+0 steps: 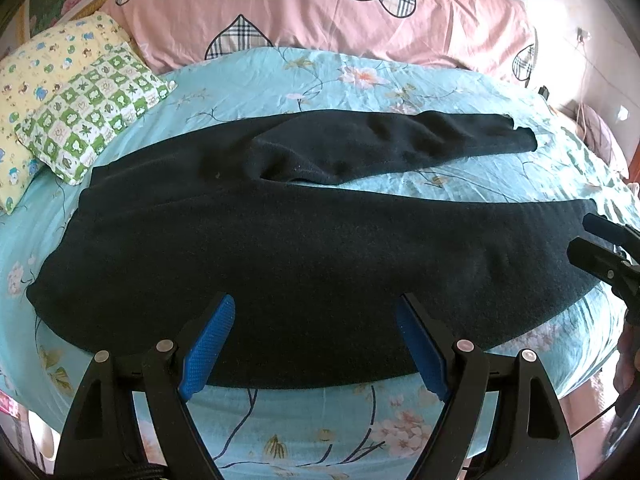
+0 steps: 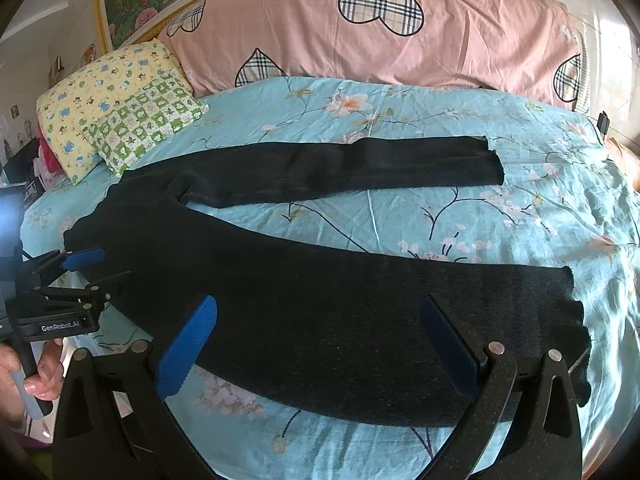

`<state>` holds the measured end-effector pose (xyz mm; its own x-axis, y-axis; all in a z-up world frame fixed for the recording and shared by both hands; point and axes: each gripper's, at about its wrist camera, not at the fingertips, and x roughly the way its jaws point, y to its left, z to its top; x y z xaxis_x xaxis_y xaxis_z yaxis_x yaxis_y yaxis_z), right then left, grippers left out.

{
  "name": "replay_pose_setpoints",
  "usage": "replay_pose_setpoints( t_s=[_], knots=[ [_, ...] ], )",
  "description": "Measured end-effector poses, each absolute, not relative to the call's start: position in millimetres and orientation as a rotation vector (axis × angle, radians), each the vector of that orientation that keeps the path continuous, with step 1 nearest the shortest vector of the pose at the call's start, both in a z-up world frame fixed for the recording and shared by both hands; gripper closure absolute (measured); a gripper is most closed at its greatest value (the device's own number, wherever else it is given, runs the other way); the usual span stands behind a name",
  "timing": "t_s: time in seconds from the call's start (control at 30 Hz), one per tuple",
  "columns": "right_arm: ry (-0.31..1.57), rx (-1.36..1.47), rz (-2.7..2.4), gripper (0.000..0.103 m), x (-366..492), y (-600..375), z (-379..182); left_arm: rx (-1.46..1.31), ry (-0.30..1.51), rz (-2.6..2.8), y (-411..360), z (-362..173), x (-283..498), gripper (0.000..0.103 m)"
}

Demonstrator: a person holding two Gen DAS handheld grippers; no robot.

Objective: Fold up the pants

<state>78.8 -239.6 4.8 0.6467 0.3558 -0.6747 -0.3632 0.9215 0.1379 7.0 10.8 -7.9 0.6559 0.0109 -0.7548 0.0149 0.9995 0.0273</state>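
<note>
Black pants lie spread flat on the bed, waist at the left, two legs running right in a V. The far leg is slightly rumpled near the crotch. My left gripper is open and empty, hovering over the near edge of the waist and thigh part. My right gripper is open and empty above the near leg, close to its cuff. The left gripper also shows in the right wrist view at the waist. The right gripper shows in the left wrist view at the right edge.
The bed has a turquoise floral sheet. A pink duvet with plaid hearts lies along the far side. Two small pillows, yellow and green checked, sit at the far left. The bed's near edge is under the grippers.
</note>
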Motion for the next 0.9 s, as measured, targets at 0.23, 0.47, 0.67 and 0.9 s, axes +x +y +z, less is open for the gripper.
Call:
replay_pose_setpoints(
  t_s=[0.23, 0.47, 0.67, 0.9],
  knots=[
    [0.764, -0.011, 0.407, 0.001, 78.2, -238.2, 5.3, 0.030, 0.852, -0.002, 11.2, -8.5, 6.6, 0.020],
    [0.767, -0.013, 0.413, 0.001, 78.8, -233.5, 6.2, 0.030, 0.854, -0.003, 11.9, -8.8, 6.4, 0.020],
    [0.768, -0.010, 0.414, 0.001, 78.3, -231.0, 6.3, 0.034, 0.860, -0.009, 12.0, -8.9, 7.7, 0.020],
    [0.770, -0.011, 0.413, 0.001, 77.6, -231.3, 6.4, 0.032, 0.863, -0.010, 11.4, -9.8, 8.7, 0.020]
  ],
)
